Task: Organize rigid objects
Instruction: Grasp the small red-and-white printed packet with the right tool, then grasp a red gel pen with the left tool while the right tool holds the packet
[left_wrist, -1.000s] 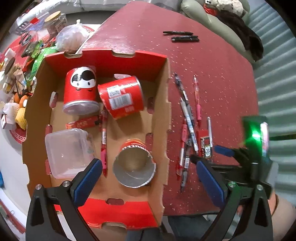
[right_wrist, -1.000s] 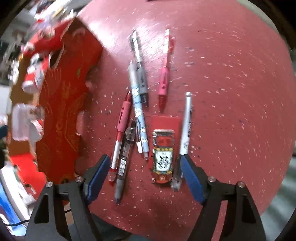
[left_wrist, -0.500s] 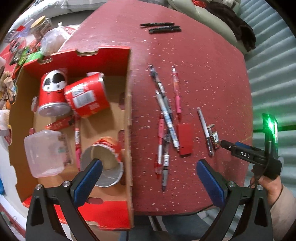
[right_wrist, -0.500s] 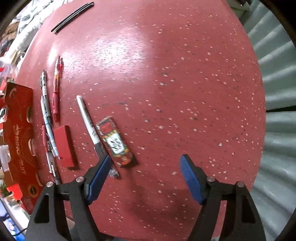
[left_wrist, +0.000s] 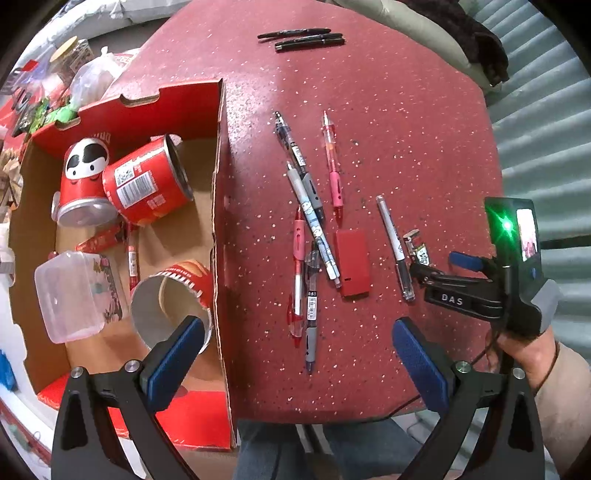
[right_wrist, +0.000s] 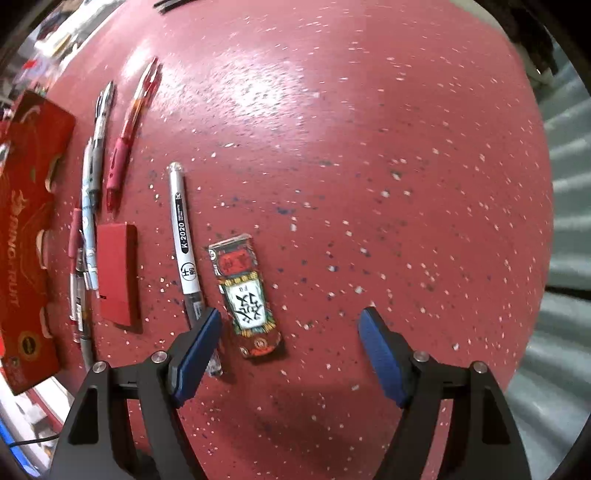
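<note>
My right claw (right_wrist: 290, 343) hangs spread and empty over the speckled red table (right_wrist: 369, 147); the small patterned red packet (right_wrist: 243, 291) lies just ahead between its pads, the white marker pen (right_wrist: 184, 236) beside the left pad. Only my left claw (left_wrist: 295, 354), also spread and empty, sees the open cardboard box (left_wrist: 218, 221) of red cans to its left, and beyond, two black pens (left_wrist: 303, 37).

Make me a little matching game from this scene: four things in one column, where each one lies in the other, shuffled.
Things:
1. clear tub
2. black pens
3. white marker
4. plain red case

Places:
A. far end of the table
B. inside the cardboard box
C. just left of the patterned case
D. between the pen cluster and the marker

Pairs: 1-B, 2-A, 3-C, 4-D
</note>
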